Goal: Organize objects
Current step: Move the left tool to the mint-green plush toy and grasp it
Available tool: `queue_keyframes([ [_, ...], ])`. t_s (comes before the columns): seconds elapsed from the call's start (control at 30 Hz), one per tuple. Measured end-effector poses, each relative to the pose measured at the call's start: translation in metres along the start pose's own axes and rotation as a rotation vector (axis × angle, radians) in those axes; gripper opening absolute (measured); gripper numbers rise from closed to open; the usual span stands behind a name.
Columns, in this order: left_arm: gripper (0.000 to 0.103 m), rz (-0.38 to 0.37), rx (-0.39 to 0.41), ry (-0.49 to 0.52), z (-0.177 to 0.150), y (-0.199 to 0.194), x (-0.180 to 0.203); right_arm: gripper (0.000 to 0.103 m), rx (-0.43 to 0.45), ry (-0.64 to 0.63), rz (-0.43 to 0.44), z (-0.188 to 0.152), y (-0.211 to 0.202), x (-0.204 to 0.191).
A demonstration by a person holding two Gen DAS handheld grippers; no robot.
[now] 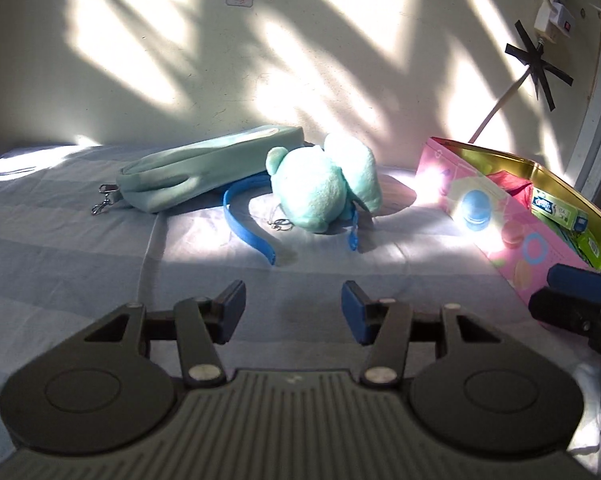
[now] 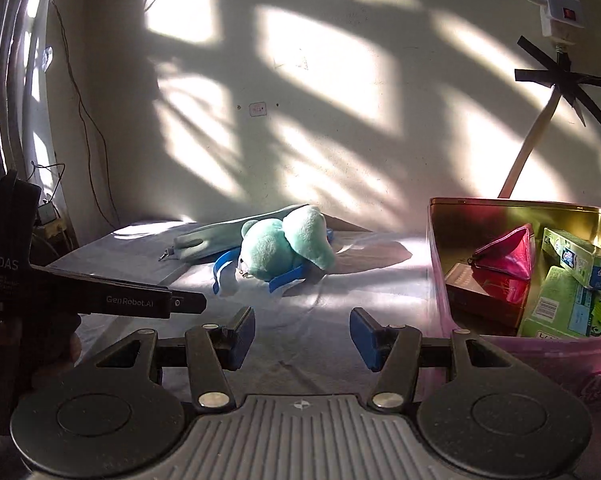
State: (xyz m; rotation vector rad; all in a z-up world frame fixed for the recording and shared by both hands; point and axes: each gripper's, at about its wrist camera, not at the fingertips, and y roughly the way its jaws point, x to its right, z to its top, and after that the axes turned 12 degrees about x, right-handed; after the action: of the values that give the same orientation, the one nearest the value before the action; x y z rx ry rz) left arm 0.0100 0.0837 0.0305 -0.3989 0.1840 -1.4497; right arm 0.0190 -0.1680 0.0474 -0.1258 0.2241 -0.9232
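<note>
Plush toy [image 1: 324, 188]: fuzzy teal pile. Pouch [image 1: 204, 168]: matt soft cloth, metal clasps. Tin box [image 2: 512, 216]: glossy gold metal interior. Bed sheet [image 1: 80, 240]: matt, creased woven cloth.

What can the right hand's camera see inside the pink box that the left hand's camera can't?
Only the right wrist view shows the magenta pouch fully, lying in the pink box beside the green cartons. Only the left wrist view shows the box's macaron-printed outer side and the clip on the mint case clearly. Both show the mint plush toy on the blue strap, and empty open grippers.
</note>
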Motion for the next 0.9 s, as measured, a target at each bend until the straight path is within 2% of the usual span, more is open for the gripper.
queue_keyframes([
  [0.1,0.055,0.052,-0.004,-0.117,-0.005,0.004,-0.034,0.053,-0.036,0.023,-0.008,0.007,0.031,-0.004],
  [0.2,0.055,0.021,0.021,-0.244,-0.007,0.001,-0.056,0.053,-0.044,0.070,-0.030,0.018,0.066,-0.003],
  [0.3,0.055,0.004,0.028,-0.299,-0.008,0.001,-0.063,0.053,-0.046,0.105,-0.055,0.027,0.105,0.001],
  [0.47,0.055,-0.038,0.028,-0.351,-0.010,0.002,-0.070,0.053,-0.047,0.069,-0.122,0.031,0.162,0.002],
  [0.57,0.056,-0.059,0.019,-0.366,-0.010,0.004,-0.073,0.059,-0.088,0.119,-0.117,0.029,0.187,0.010],
  [0.6,0.057,-0.063,0.019,-0.368,-0.010,0.004,-0.073,0.062,-0.092,0.152,-0.107,0.027,0.191,0.013],
  [0.67,0.058,-0.068,0.018,-0.368,-0.010,0.004,-0.073,0.044,-0.100,0.183,-0.068,0.028,0.192,0.013],
  [0.7,0.058,-0.069,0.017,-0.366,-0.010,0.004,-0.073,0.040,-0.098,0.157,-0.058,0.031,0.189,0.007],
  [0.73,0.058,-0.071,0.017,-0.367,-0.010,0.004,-0.073,0.030,-0.094,0.131,-0.042,0.034,0.184,0.000],
  [0.9,0.058,-0.090,0.030,-0.402,-0.010,0.002,-0.079,0.027,0.017,0.093,0.018,0.055,0.124,-0.024],
])
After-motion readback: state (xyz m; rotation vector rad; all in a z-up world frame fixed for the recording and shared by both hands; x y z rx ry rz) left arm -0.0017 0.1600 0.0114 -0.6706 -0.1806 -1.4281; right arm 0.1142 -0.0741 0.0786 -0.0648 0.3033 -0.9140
